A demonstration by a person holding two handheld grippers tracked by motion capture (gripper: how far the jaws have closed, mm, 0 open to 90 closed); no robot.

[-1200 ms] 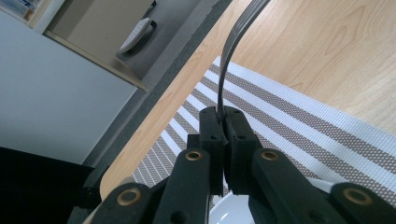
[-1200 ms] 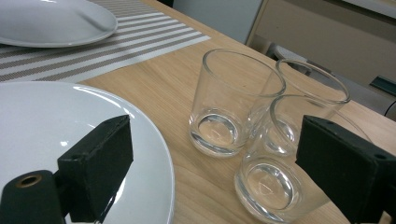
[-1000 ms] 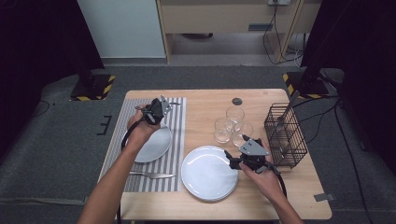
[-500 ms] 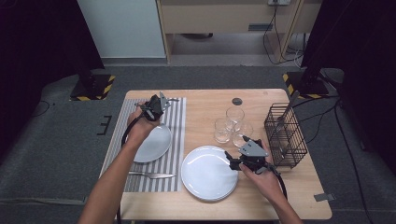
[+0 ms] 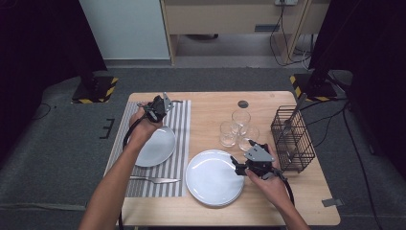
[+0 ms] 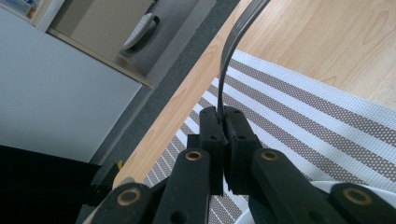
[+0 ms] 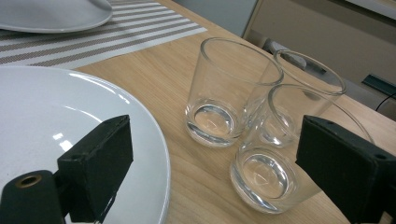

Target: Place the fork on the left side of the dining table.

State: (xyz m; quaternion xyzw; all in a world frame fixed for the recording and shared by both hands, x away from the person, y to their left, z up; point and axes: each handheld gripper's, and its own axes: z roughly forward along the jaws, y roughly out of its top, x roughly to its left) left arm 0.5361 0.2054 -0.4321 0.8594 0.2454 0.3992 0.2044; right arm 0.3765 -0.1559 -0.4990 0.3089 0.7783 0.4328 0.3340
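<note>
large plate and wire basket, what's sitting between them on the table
In the high view, the right gripper and the hand holding it sit between the large plate and the wire basket, fingers wide apart by the plate's rim. The three glasses stand further back.

- The left gripper (image 5: 154, 109), clamped on a thin grey metal utensil handle (image 6: 233, 42), has shifted a little toward the far edge of the wooden table (image 5: 215, 103).
- It hung above the far rim of the small round white plate (image 5: 160, 148) a second ago. It now sits over the grey-and-white striped placemat (image 5: 181, 120) just beyond that rim.
- The person's left forearm (image 5: 119, 177) reaches slightly further forward.
</note>
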